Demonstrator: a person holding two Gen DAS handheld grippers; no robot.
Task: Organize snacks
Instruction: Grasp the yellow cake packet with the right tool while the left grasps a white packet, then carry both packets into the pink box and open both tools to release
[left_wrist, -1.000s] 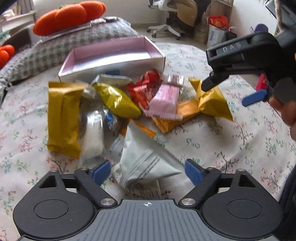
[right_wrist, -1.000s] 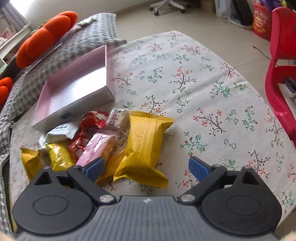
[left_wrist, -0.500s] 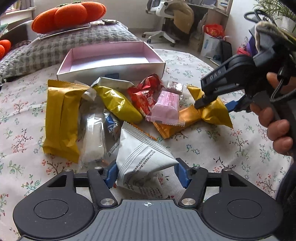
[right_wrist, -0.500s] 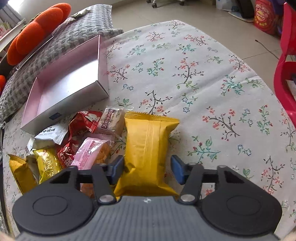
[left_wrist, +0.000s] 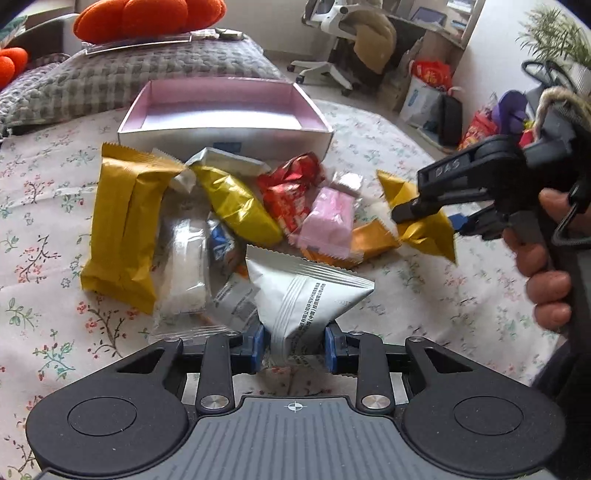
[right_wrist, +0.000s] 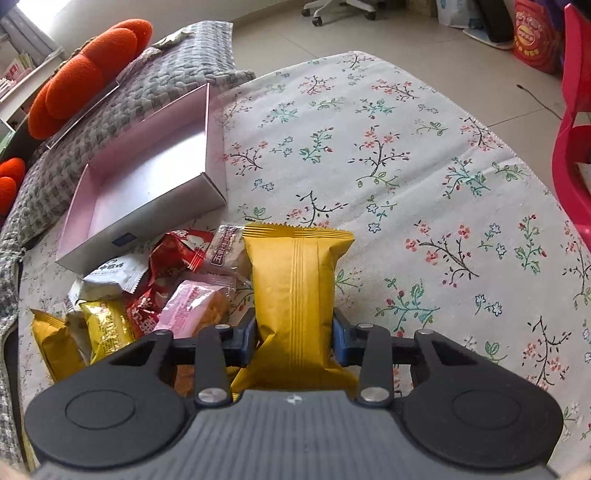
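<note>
1. A table under a flowered cloth carries everything; a grey quilted cushion, orange plush toys and an office chair stand beyond its far edge. The cloth is soft, so packets lie where they fall.

2. Nearest in the left view, the left gripper has its jaws closed on the lower end of a white packet. The hold is at the narrow tail, probably because the puffed middle would slip or crush.

3. Nearest in the right view, the right gripper has its jaws closed across the waist of a yellow packet, which points away from the camera. A grip across the width keeps the long packet in line with the fingers, handy for carrying it forward.

4. Just beyond lies the heap of snacks: a second long yellow packet, clear-wrapped white bars, a pink packet, a red one and an orange one, overlapping each other. They sit loose, unsorted.

5. Farthest, touching the heap's back edge, is an open pink box with nothing visible in it. It is most likely where the snacks belong, so both held packets are near it but not in it.
</note>
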